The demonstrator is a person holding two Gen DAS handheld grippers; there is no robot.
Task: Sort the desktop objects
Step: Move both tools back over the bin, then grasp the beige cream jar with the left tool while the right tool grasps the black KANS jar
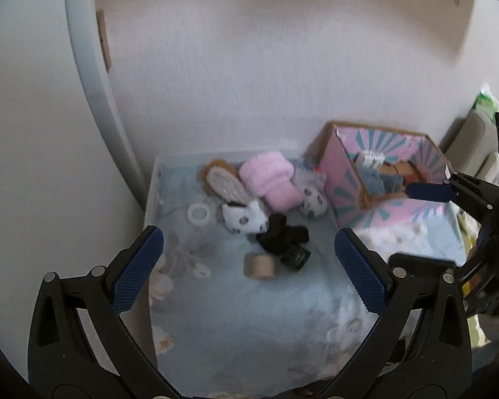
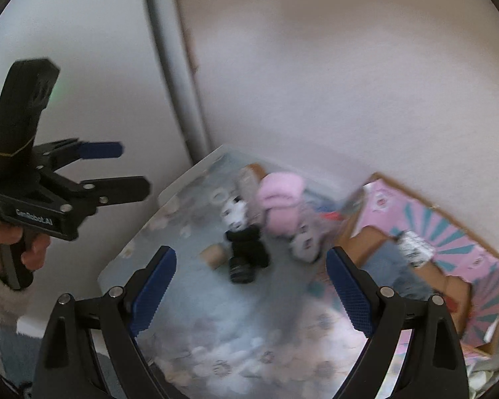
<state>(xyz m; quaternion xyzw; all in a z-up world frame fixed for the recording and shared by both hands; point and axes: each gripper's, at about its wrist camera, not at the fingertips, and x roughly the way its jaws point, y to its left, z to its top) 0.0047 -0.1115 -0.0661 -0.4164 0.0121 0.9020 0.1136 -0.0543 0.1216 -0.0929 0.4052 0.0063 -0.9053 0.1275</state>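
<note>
A pile of soft things lies at the back of the table (image 1: 236, 316): a pink sock roll (image 1: 269, 179), a grey and brown slipper (image 1: 223, 183), spotted white socks (image 1: 246, 221), a black cloth (image 1: 281, 234), a dark jar (image 1: 294, 256), a beige roll (image 1: 261, 266) and a white tape ring (image 1: 199, 213). My left gripper (image 1: 249, 272) is open and empty above the table's middle. My right gripper (image 2: 251, 292) is open and empty; it also shows at the right in the left wrist view (image 1: 425, 226). The pink box (image 1: 382, 179) holds several items.
The table stands in a corner against a white wall (image 1: 249, 66). A grey curved pole (image 1: 86, 66) rises at the left. The pink box (image 2: 449, 259) sits at the back right. Green and beige things (image 1: 482, 106) lie beyond the table's right edge.
</note>
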